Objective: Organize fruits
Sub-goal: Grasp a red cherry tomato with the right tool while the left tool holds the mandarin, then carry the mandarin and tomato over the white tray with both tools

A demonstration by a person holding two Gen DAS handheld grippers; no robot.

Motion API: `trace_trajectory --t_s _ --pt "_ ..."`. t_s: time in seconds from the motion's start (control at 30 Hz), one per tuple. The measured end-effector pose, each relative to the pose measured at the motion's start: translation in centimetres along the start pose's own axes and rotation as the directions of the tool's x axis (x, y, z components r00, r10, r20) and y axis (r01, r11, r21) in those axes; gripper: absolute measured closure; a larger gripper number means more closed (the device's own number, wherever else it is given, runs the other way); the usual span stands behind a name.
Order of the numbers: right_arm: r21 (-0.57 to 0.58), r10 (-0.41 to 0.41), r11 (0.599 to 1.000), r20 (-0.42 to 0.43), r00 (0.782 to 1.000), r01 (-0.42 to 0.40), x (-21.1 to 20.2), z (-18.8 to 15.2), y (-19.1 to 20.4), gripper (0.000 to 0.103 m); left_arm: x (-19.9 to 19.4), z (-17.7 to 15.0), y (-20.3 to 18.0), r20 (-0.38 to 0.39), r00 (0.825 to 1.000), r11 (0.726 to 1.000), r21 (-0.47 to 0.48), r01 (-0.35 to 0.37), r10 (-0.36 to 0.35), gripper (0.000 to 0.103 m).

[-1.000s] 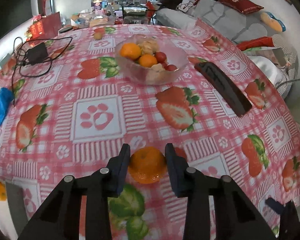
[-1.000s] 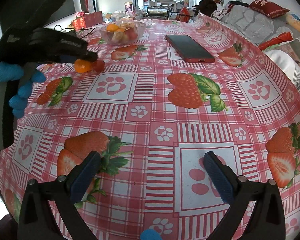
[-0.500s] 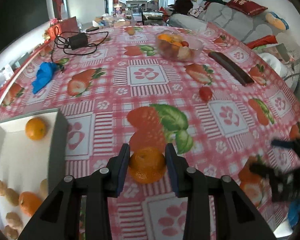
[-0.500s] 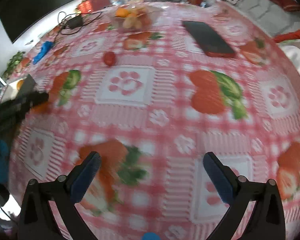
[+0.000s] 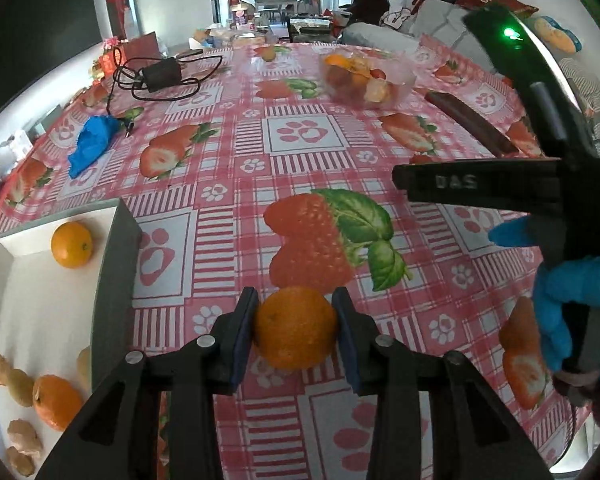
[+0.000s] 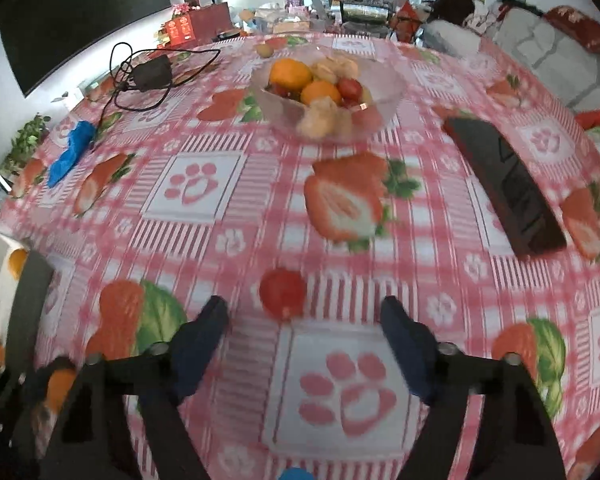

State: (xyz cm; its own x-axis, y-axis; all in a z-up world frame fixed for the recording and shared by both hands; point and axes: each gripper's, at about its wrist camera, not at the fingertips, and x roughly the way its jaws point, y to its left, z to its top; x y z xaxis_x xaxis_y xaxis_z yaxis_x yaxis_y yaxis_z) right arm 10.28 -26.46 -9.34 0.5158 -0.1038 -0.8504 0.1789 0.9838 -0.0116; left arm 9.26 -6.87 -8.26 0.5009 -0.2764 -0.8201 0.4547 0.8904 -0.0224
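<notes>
Left hand-held gripper still grasping round orange mandarin, now beside white tray, right hand-held gripper closing, empty, nearer small red tomato

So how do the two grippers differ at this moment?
The left gripper is clamped on an orange; the right gripper holds nothing, its jaws closing with a loose tomato just ahead of them. The left gripper's jaws stand narrow, the right gripper's wider. The left is beside the white tray; the right faces the glass bowl. Both are black with blue pads.
</notes>
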Motion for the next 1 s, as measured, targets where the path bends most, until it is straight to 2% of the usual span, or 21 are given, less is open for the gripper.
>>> trace_trajectory --t_s 0.03,0.07,0.1,0.13,0.27,0.47,0.73,1.0 --pt "-0.006 -0.015 1.0 0.011 1.0 0.015 0.0 0.1 0.1 0.052 0.1 0.1 0.0 0.003 1.0 1.0 -0.003 0.002 -0.002 0.061" --pt "-0.009 -0.016 1.0 0.017 1.0 0.016 -0.1 0.1 0.1 0.058 0.1 0.1 0.0 0.005 1.0 1.0 -0.001 0.002 -0.002 0.061" --pt "-0.011 -0.005 1.0 0.018 1.0 0.005 -0.2 0.0 0.0 0.074 0.1 0.1 0.0 0.006 1.0 1.0 0.003 0.001 -0.001 0.062" --pt "-0.011 0.009 1.0 0.019 1.0 -0.009 -0.4 -0.1 -0.1 0.08 0.0 0.1 0.0 0.006 1.0 1.0 0.005 0.005 -0.005 0.062" --pt "-0.014 0.05 0.999 0.021 0.999 -0.049 -1.9 -2.2 -0.6 0.08 -0.7 -0.8 0.0 0.005 0.999 0.999 -0.013 0.045 -0.045 0.062" --pt "0.018 0.118 0.993 0.006 0.993 -0.118 -5.4 -7.3 -1.4 0.08 -2.5 -3.2 -0.4 0.005 0.999 0.999 -0.023 0.047 -0.047 0.063" --pt "0.083 0.136 0.987 0.025 0.99 -0.138 -9.8 -13.9 -2.6 0.08 -5.1 -6.0 0.5 -0.008 0.987 0.979 -0.13 0.156 -0.158 0.062" --pt "0.143 0.152 0.978 0.03 0.988 -0.155 -11.4 -16.7 -3.4 0.08 -7.1 -7.4 0.6 0.003 0.99 0.981 -0.133 0.143 -0.144 0.062"
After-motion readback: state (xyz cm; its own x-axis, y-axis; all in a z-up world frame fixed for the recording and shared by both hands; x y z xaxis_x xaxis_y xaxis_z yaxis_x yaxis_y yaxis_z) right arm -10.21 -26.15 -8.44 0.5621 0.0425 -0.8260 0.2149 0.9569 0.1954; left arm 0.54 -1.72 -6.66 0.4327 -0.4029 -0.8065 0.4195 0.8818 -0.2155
